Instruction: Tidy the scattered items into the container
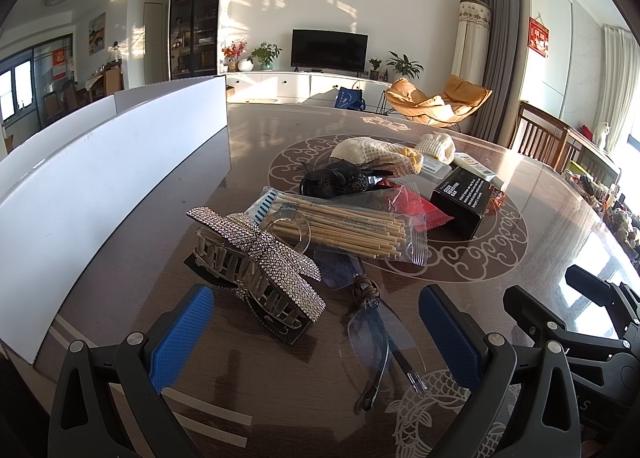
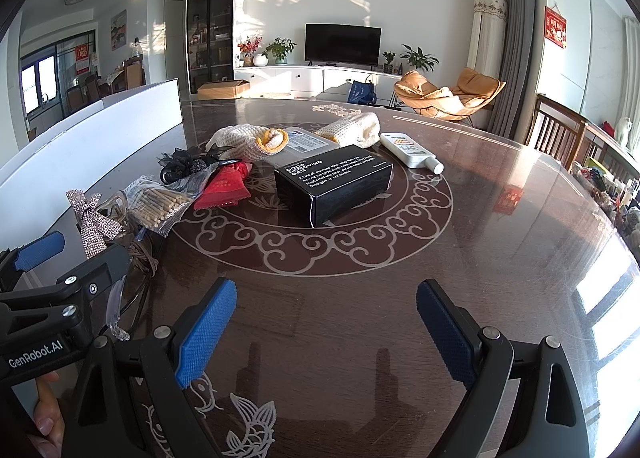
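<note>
On the dark patterned table (image 2: 500, 218), scattered items are seen right of the white container (image 1: 120, 162), the rhinestone hair clip (image 1: 260, 258) and glasses (image 1: 372, 338) framed by the wide-spread left gripper (image 1: 316, 322), the right gripper (image 2: 326, 322) held wide over bare tabletop.

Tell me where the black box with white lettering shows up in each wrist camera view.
Left wrist: the black box sits right of centre, beyond the bag of sticks.
Right wrist: the black box lies near the centre, on the table's ring pattern.
Shared landmark: the red packet just left of the box.
</note>
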